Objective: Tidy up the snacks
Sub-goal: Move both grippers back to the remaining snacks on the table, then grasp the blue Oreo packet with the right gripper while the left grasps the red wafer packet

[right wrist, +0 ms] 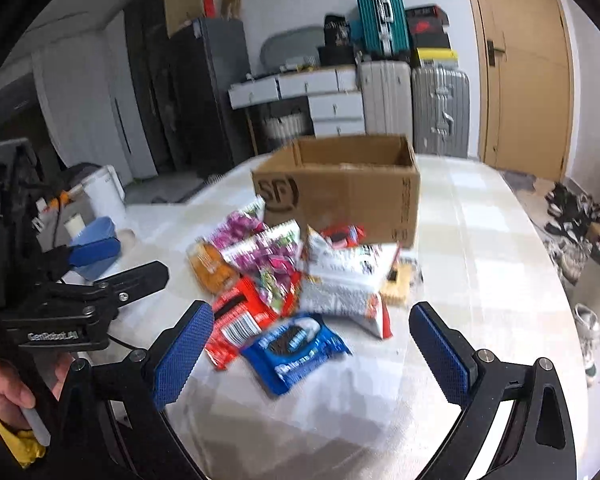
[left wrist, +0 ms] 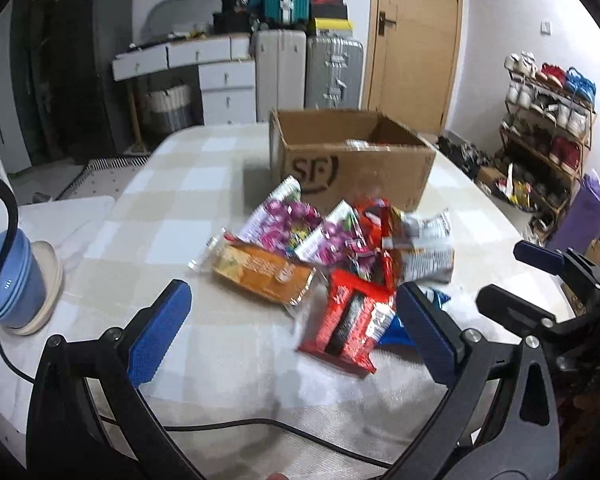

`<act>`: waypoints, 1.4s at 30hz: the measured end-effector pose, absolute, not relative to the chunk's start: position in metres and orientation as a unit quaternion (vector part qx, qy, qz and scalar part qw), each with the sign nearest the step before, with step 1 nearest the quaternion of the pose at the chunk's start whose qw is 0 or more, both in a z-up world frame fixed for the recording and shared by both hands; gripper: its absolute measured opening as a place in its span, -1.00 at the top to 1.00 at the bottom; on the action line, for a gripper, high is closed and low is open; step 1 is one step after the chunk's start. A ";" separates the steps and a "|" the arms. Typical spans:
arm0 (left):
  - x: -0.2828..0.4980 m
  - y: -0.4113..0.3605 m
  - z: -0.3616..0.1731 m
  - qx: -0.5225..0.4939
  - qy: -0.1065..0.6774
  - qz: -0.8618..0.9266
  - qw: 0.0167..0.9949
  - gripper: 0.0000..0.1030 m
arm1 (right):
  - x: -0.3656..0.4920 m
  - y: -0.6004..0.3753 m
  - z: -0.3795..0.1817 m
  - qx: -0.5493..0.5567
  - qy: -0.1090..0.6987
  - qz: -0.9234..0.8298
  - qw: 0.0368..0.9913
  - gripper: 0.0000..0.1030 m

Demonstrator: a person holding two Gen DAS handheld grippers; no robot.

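A pile of snack packs lies on the checked tablecloth in front of an open cardboard box (left wrist: 352, 160) (right wrist: 340, 188). In the left wrist view I see an orange cracker pack (left wrist: 260, 272), pink candy bags (left wrist: 284, 220), a red pack (left wrist: 348, 320) and a white bag (left wrist: 424, 244). In the right wrist view a blue cookie pack (right wrist: 296, 348) lies nearest, with the red pack (right wrist: 236, 324) and white bag (right wrist: 340, 280) behind. My left gripper (left wrist: 292, 328) is open and empty above the near packs. My right gripper (right wrist: 312, 356) is open and empty over the blue pack.
A blue bowl on a plate (left wrist: 16, 280) and a black cable (left wrist: 220, 426) lie at the table's left. A shoe rack (left wrist: 548, 136) stands right, suitcases (left wrist: 308, 68) and drawers behind the table. The other gripper shows at the right edge (left wrist: 548, 280) of the left wrist view.
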State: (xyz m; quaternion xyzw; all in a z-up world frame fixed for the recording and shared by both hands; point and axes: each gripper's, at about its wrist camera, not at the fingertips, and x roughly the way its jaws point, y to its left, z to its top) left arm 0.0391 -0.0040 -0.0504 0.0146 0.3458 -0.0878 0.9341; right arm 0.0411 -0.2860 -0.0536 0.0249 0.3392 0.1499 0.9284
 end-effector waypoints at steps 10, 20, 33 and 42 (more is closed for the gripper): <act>0.077 -0.022 -0.088 0.012 0.413 -0.110 0.904 -0.98 | 0.048 -0.288 -0.066 0.022 0.366 0.134 0.921 -0.94; 0.098 -0.038 -0.116 0.016 0.456 -0.146 0.878 -0.81 | 0.054 -0.296 -0.075 0.034 0.390 0.116 0.913 -0.94; 0.110 -0.080 -0.138 0.115 0.442 -0.141 0.878 -0.38 | 0.051 -0.297 -0.069 0.054 0.384 0.127 0.913 -0.94; 0.139 -0.080 -0.145 0.088 0.455 -0.146 0.874 0.11 | 0.051 -0.297 -0.071 0.052 0.387 0.127 0.912 -0.94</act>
